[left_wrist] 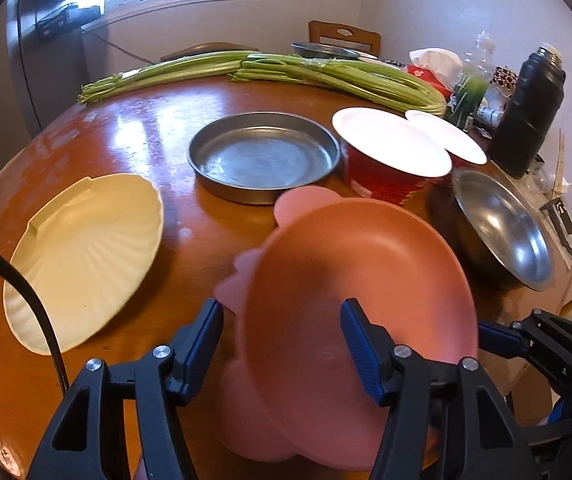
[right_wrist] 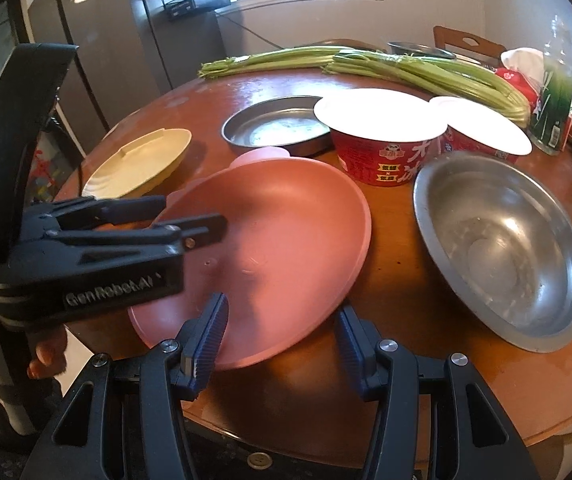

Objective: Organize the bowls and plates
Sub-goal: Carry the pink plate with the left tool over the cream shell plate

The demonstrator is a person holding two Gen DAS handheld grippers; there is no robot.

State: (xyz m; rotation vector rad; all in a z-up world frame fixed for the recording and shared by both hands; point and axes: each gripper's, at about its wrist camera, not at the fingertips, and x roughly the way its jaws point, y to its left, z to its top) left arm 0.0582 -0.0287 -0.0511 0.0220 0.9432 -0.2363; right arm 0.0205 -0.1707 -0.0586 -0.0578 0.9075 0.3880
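Left gripper (left_wrist: 282, 344): we see its jaws spread wide around the pink round plastic plate (left_wrist: 349, 280) — one finger inside the rim, one outside.
Right gripper (right_wrist: 282, 340): wide too, at the plate's near edge (touching or not, we cannot tell).
Plate: tilted, near the wooden round table's (right_wrist: 405, 320) front edge, between the cream shell-shaped dish (left_wrist: 86, 256) and the steel bowl (right_wrist: 501, 248).

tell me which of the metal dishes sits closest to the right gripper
The round steel bowl just right of the pink plate. The flat-bottomed steel pan lies farther back, behind the red noodle cups.
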